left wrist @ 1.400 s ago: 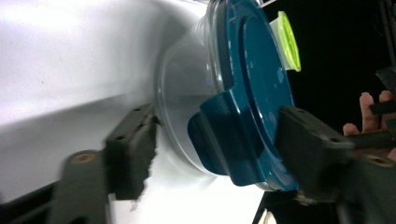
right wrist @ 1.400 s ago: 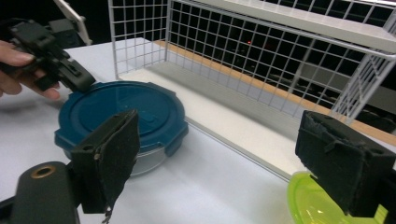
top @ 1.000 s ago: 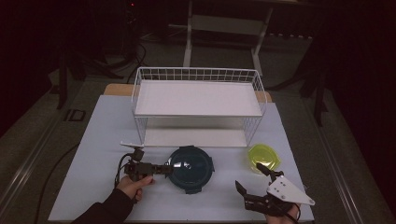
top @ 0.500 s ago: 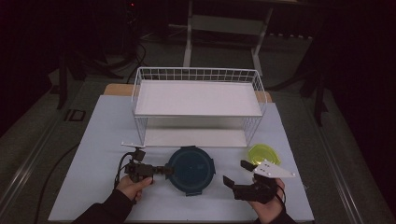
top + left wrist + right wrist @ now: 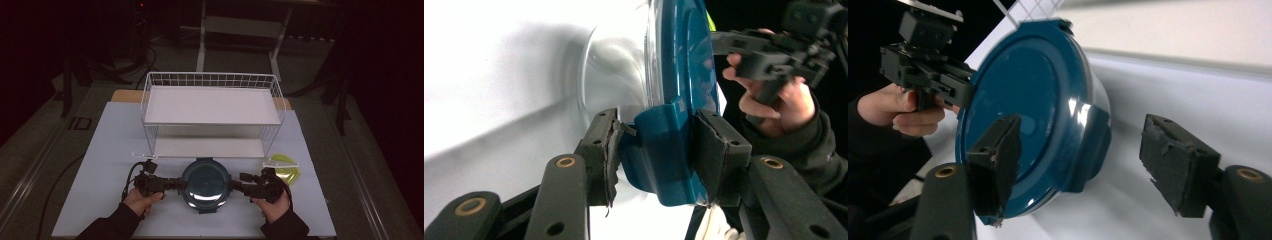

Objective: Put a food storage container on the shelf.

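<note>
Wire rack (image 5: 210, 107) with two white shelves sits on the white table (image 5: 100, 150), both shelves bare. Just in front of the rack's lower shelf, centred, is the glass bowl with a teal lid (image 5: 205, 184), flat on the table and not lifted yet. A yellow-green lid (image 5: 285, 170) lies off the rack's front right corner, right of the bowl, untouched.

Left gripper (image 5: 172, 184) is at the bowl's left side, clenched on the lid's clip tab (image 5: 664, 150): in the left gripper view both pads press the teal tab, so that grip looks made. Right gripper (image 5: 1083, 165) is at the bowl's right side, jaws have just been closing, the right clip tab (image 5: 1093, 150) sits between them; one pad lies close over the lid top, the other stands well clear, so not gripping yet.

Progress judgement: early-middle. Done: bowl sits before the rack, left side held. Left: right jaws close on their tab, then either unclip the lid or lift the bowl with both hands, maybe onto a rack shelf; cannot tell which
</note>
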The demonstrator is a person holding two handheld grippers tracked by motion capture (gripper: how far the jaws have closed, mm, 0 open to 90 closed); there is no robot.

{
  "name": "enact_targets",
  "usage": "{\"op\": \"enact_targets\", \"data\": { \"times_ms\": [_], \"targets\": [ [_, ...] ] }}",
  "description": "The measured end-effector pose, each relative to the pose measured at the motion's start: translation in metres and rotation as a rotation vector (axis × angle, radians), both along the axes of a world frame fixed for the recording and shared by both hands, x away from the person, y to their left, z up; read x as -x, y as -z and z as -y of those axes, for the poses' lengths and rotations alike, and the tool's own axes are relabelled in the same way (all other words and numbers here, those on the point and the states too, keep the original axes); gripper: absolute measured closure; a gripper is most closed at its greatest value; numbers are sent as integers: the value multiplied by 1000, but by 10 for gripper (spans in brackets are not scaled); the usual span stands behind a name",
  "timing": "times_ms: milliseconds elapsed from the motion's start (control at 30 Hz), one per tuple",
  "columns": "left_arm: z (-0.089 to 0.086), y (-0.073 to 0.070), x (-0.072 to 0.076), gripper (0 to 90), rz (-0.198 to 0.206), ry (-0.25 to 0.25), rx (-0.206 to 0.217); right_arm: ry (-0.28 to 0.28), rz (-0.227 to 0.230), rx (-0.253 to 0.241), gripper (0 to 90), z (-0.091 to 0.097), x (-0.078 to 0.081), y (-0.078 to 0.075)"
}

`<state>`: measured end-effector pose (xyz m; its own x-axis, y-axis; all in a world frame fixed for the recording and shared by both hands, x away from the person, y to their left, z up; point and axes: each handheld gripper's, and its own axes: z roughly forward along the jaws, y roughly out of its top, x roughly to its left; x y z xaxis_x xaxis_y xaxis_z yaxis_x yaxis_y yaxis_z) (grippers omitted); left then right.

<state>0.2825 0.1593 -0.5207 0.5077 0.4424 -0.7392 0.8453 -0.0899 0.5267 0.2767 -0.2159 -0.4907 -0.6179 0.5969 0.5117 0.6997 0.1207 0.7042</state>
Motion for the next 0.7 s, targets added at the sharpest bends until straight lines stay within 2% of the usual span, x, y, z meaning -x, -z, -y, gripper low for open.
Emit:
{"op": "enact_targets", "data": {
  "times_ms": [67, 100, 133, 233, 333, 400, 433, 500, 533, 700],
  "targets": [
    [1, -2, 2, 547, 10, 9, -9, -15, -29, -8, 349, 0, -4, 4],
    [1, -2, 2, 548, 10, 9, -9, -15, -29, -8, 349, 0, -4, 4],
    [1, -3, 3, 548, 26, 21, -11, -39, -41, -13, 353, -1, -5, 5],
    [0, -3, 4, 553, 36, 35, -11, -83, -79, -16, 406, -2, -9, 11],
    [1, -3, 5, 553, 42, 41, -11, -91, -86, -21, 421, -2, -10, 12],
    [1, -4, 5, 555, 51, 49, -11, -115, -132, -31, 445, -2, -14, 16],
    [1, -4, 5, 556, 56, 54, -13, -127, -146, -34, 488, -2, -15, 18],
    [2, -5, 5, 556, 58, 53, -12, -127, -146, -34, 488, -2, -15, 18],
    [1, -5, 5, 557, 56, 55, -12, -148, -159, -49, 532, -3, -15, 19],
    [1, -4, 7, 557, 62, 51, -10, -158, -192, -72, 545, -2, -16, 21]
  ]
}}
